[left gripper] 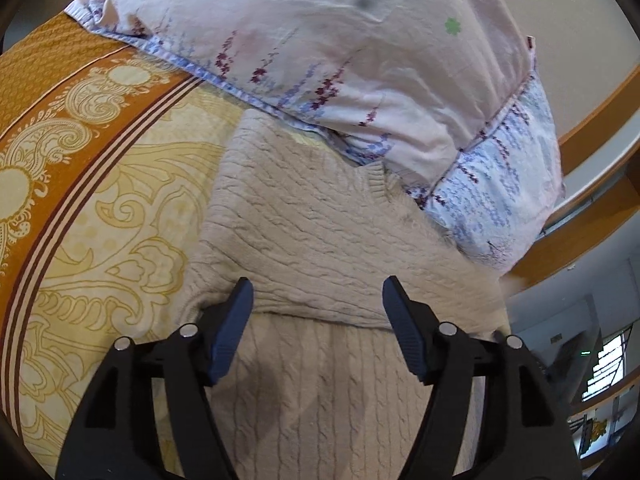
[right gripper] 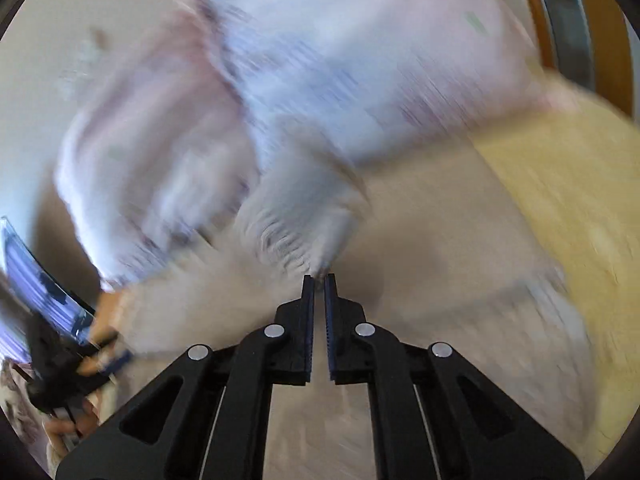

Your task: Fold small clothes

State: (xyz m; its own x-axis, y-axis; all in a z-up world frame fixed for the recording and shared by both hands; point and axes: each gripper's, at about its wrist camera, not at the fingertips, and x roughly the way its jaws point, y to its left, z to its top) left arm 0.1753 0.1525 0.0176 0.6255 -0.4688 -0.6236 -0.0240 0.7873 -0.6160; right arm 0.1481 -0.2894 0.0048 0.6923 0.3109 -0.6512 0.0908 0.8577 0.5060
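No lettering, label, brand or number can be read on anything in either view (the right wrist picture is blurred throughout by motion).

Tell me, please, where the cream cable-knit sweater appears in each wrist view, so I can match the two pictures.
Left wrist: the cream sweater fills the centre and bottom, a fold edge crossing between the open left tongs.
Right wrist: blurred, it spreads across the lower middle; a bunched piece rises from the closed right tongs.
Shared landmark: the floral pillow, above the sweater in both.
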